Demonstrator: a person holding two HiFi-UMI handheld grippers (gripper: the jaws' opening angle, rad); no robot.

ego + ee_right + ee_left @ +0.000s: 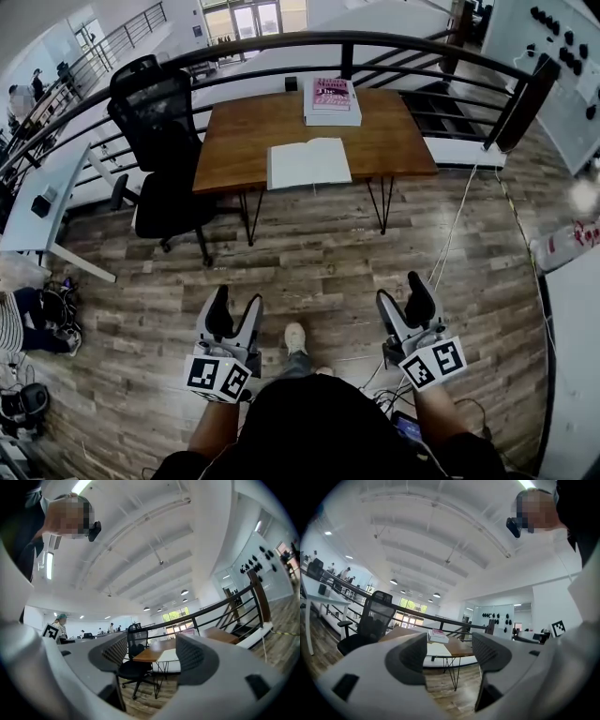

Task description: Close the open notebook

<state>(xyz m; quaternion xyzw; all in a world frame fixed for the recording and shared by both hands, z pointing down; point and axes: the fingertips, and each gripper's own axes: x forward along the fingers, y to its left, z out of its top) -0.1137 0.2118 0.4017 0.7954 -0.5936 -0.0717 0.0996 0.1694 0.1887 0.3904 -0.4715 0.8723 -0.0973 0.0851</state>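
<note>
Both my grippers are empty and stand wide open: the left gripper (pixel 237 305) and the right gripper (pixel 401 292) hang level in front of me over the plank floor (pixel 328 253), with nothing between the jaws of either. The open notebook (pixel 309 164) lies flat at the near edge of the wooden worktop (pixel 394 141), well apart from me, its white pages facing up. Behind it, toward the railing, sits a stack of books (pixel 332 101), and a black office chair (pixel 155 141) stands at the worktop's left end.

The step in hand, as I judge it, is the approach. I should walk straight up to the near edge and keep clear of the chair. Once there, I should slip one gripper under an outer edge of the notebook and hold the other ready to steady the opposite half. Then I should fold the cover over slowly, so the notebook doesn't slide off the edge.
</note>
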